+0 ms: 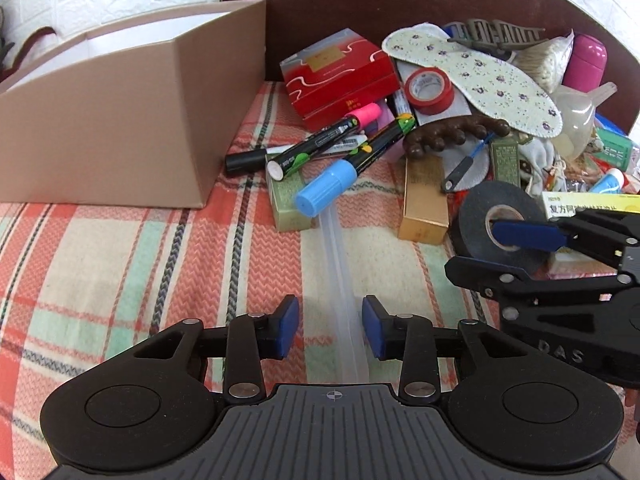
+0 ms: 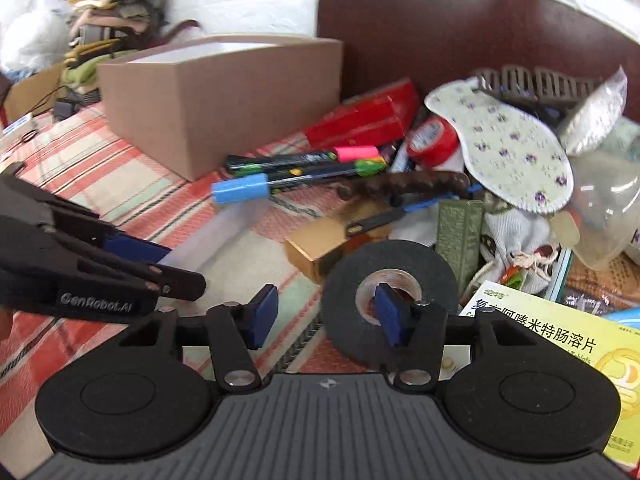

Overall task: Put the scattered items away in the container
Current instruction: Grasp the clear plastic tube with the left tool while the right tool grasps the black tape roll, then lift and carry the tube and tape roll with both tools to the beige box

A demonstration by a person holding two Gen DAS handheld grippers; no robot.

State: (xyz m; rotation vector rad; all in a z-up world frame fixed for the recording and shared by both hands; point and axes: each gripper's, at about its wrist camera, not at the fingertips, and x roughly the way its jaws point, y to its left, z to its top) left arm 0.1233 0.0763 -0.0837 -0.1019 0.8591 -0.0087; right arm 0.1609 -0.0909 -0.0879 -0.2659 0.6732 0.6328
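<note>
Now we held our left gripper (image 1: 330,328) wide over the clear strip (image 1: 340,280), and our right gripper (image 2: 326,318) wide, one finger (image 2: 390,314) inside the black tape roll (image 2: 390,300).

Both views bright, even indoor light, soft shadows only. Strong fisheye bending at edges, black corner vignette. Left wrist view sharp. Right wrist view softer, slight motion blur on the markers (image 2: 280,172) and clothes pile (image 2: 108,4). Mild glare on clear plastic cup (image 2: 604,204).
</note>
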